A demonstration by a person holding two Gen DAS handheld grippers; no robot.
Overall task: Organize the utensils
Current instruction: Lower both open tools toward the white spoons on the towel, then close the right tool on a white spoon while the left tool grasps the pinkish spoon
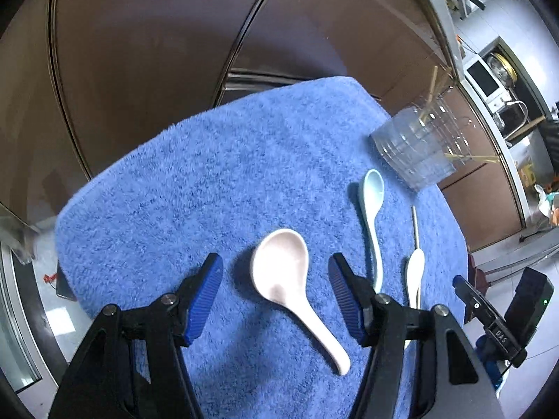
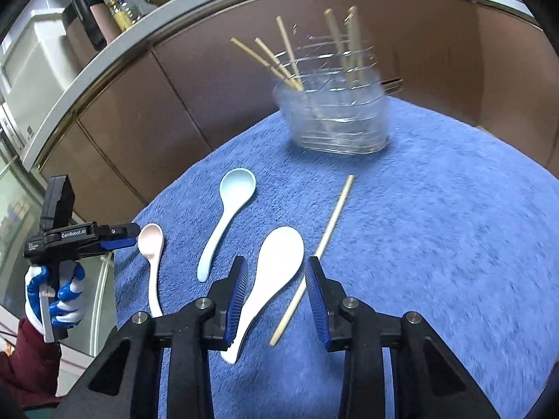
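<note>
- Progress, as a judgement: several pale wooden chopsticks [image 2: 286,56] already stand in the clear ribbed plastic holder [image 2: 332,118] at the far side of the blue terry towel [image 2: 436,227] that covers the worktop; four pieces lie loose, so the task looks about half done
- Left to sort: a pale pink ceramic soup spoon [image 1: 290,279] near the towel's left edge; a light blue ceramic soup spoon [image 2: 227,216] beside it; a white ceramic soup spoon [image 2: 272,276] towards the near edge; one single wooden chopstick [image 2: 314,258] lying just right of the white spoon, close to it, contact unclear
- The left gripper [image 1: 276,279] hovers with its fingers wide either side of the pink spoon's bowl, holding nothing
- The right gripper [image 2: 276,286] hovers with fingers wide, straddling the white spoon's handle, the chopstick crossing the gap too; nothing gripped
- Room: the towel's right half is bare and open; the left edge drops off close beside the pink spoon; the holder sits near the far edge, with brown cabinet doors [image 2: 146,111] behind it
</note>
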